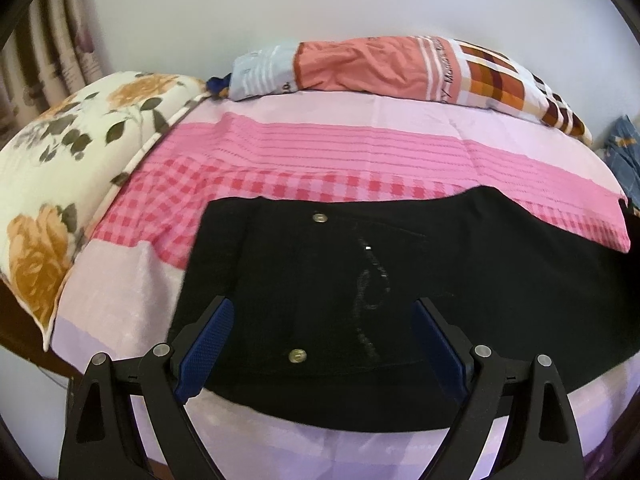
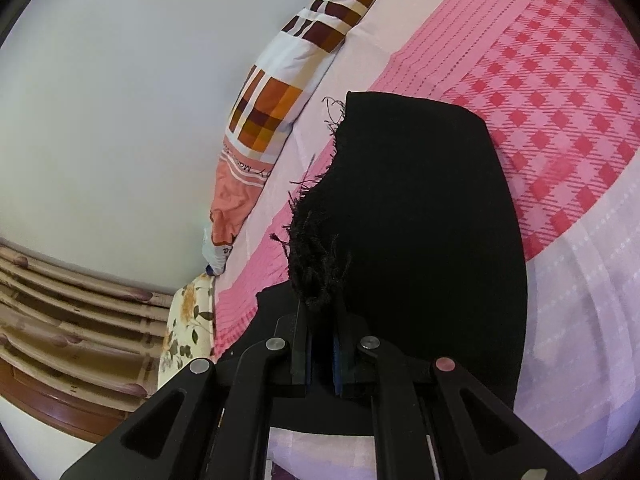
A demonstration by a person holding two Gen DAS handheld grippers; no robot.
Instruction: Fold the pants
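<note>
Pants [image 1: 360,300] lay flat under our open left tool [image 1: 322,336]; our right tool [image 2: 320,312] gripped their frayed hem [image 2: 316,264], legs extending ahead.

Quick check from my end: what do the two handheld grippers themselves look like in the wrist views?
Both match. The left gripper has matte black angular linkage arms with triangular cut-outs, round silver pivot pins, and two fingers faced with blue dimpled pads. The right gripper has the same black frame and blue-edged pads; three of its pins are silver, and one looks pinkish. No cables, markings, hands or sleeves are visible.
</note>
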